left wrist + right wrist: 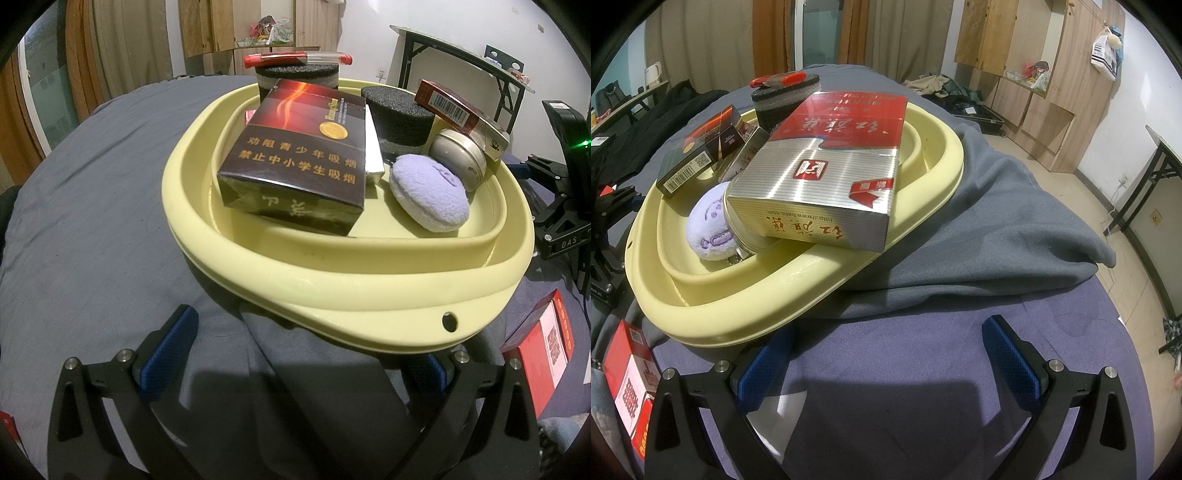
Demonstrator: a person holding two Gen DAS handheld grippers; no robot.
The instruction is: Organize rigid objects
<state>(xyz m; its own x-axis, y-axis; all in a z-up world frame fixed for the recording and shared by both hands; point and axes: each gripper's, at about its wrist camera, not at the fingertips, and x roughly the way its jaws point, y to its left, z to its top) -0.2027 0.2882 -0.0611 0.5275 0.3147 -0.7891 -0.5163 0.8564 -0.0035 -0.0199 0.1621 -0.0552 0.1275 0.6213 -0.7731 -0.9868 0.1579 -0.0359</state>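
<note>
Pale yellow basin (369, 284) sitting mid-frame on grey bedding (92, 221), holding dark cigarette pack (295, 155), lilac puff (428, 192), round tin (458, 155), red-and-silver carton (827, 166) leaning on its rim, left gripper (295, 354) and right gripper (894, 354) both gaping wide, holding nothing.

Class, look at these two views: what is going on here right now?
A person holds two grippers over a bed, both open and empty. The left gripper and right gripper face a yellow basin already holding cigarette boxes, a purple puff and a tin. A red box lies outside it.
</note>
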